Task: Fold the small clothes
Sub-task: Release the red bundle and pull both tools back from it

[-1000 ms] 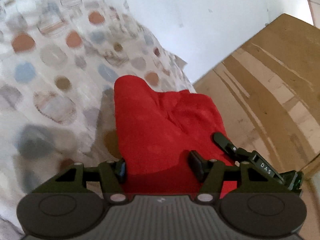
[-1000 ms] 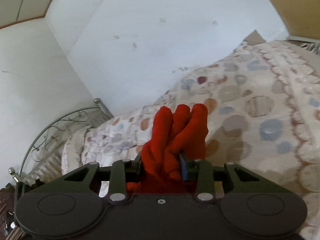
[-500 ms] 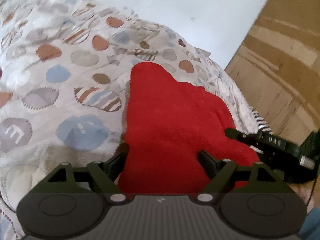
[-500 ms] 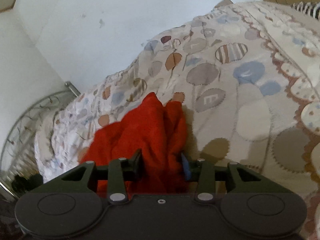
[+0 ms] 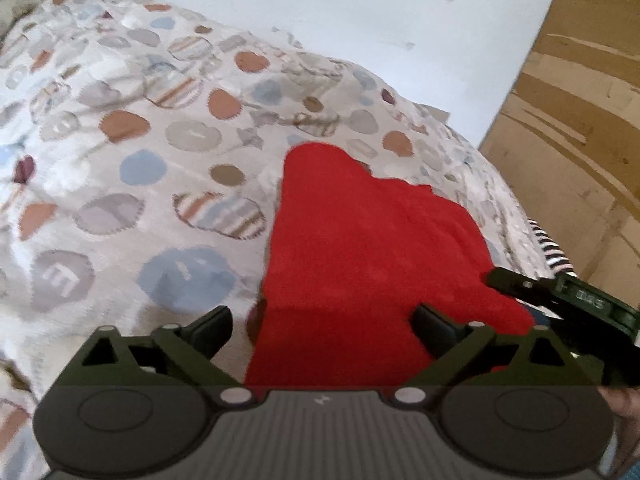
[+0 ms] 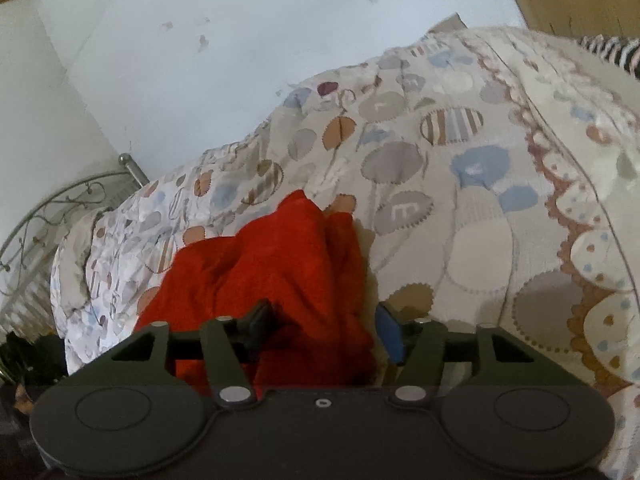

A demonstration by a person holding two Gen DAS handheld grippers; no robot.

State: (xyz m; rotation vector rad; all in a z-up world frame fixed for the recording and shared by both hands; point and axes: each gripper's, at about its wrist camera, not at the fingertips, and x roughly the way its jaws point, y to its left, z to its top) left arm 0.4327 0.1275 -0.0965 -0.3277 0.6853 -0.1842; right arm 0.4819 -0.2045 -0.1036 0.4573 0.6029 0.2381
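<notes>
My left tongs gape loose and my right tongs gape too, straddling the red cloth on the bed, its length running away toward the far wall.

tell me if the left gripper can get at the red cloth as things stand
Probably yes: the left gripper is open, and the red cloth lies on the patterned bedspread right between its spread fingers, with nothing covering it.

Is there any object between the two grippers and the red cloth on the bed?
Nothing visible. The red cloth lies on the patterned bedspread, directly between the open fingers of the left gripper and the right gripper.
</notes>
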